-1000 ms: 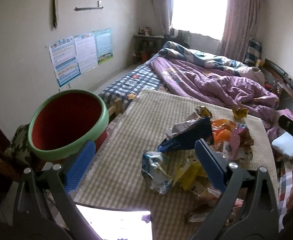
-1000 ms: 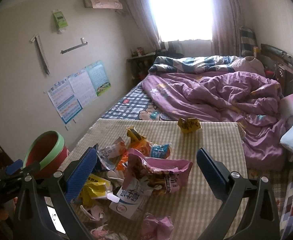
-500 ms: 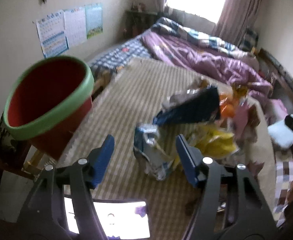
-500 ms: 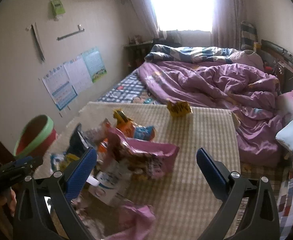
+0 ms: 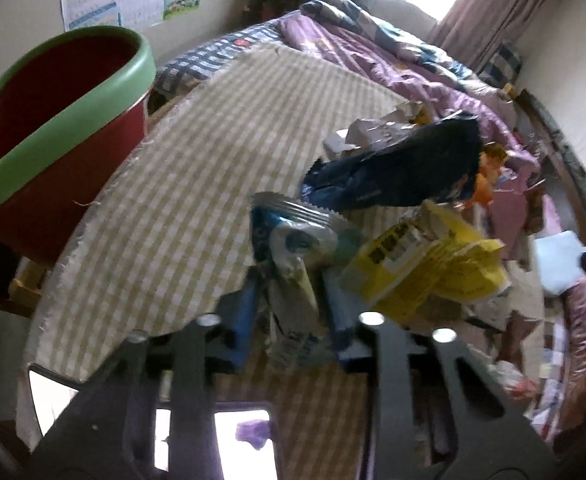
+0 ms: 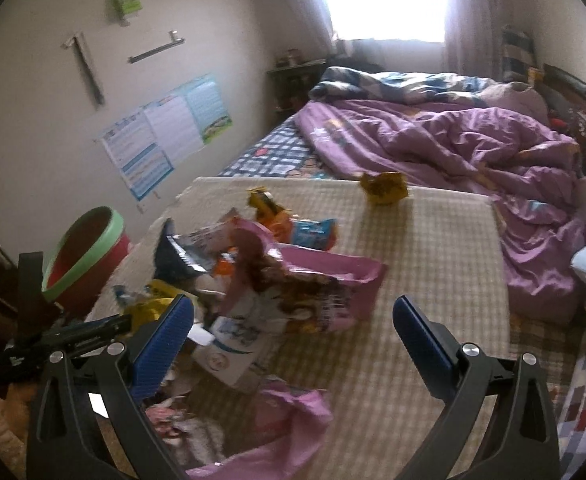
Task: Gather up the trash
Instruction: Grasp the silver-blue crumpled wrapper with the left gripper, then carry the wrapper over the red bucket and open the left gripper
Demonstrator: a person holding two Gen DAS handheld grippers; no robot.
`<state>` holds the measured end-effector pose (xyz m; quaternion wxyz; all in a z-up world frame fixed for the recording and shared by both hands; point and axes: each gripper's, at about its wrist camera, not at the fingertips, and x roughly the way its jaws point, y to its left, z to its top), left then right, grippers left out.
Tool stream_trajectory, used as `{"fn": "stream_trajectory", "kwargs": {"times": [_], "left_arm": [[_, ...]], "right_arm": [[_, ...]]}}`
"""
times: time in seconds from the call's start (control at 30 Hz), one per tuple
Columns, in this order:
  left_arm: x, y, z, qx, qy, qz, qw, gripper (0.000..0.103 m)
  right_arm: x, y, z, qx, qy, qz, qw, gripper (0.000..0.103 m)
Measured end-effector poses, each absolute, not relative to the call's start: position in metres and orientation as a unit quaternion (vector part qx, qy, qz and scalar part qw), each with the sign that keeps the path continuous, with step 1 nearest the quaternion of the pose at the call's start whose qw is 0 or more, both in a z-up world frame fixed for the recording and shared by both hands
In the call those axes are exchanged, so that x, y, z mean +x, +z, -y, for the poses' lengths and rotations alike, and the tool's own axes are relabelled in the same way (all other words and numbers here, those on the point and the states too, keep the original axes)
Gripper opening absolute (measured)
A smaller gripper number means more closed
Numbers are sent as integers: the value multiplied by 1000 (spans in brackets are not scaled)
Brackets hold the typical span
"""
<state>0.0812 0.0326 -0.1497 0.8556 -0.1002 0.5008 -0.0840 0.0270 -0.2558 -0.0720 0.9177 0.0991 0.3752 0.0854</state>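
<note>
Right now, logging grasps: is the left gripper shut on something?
Shut: left gripper pinches the blue-white wrapper between its fingers.

Print shows on the yellow wrapper (image 5: 421,264) and wall posters (image 6: 165,136), none legible.

bin (image 5: 53,92) is red with a green rim. tablecloth (image 5: 213,128) is beige and white checks. wrappers: one blue and silver (image 5: 289,236), one dark navy (image 5: 397,172), one yellow with black print (image 5: 425,264), a pink bag (image 6: 317,280), an orange one (image 6: 269,208). duvet (image 6: 453,140) is purple, sheet (image 6: 277,156) under it blue plaid. gripper pads (image 6: 165,332) are blue on black arms.
</note>
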Motion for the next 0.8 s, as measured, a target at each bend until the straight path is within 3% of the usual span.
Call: {"fn": "stream_trajectory", "kwargs": {"times": [0.1,0.13,0.27,0.57,0.63,0.67,0.8], "left_arm": [[74,-138,-39,-105,-77,-483,866,20],[72,-134,-42,-106,-74,-478,869,13],[57,-116,-48,-101,-55,-451,885,13],[33,-96,-75,-113,-40,-427,896,13],[28,-98,-82,-119,-33,-427,896,13],[26,-98,-87,-123,-30,-426,896,13],[19,-95,-103,-136,-22,-422,896,13]], "right_arm": [[39,-70,241,91,105,-383,913,96],[43,-68,235,88,115,-381,913,96],[66,-59,194,56,176,-366,912,93],[130,-97,134,0,213,-436,874,52],[133,-105,132,4,218,-447,867,22],[133,-104,132,12,224,-448,865,16],[122,-89,136,33,240,-428,870,5]]}}
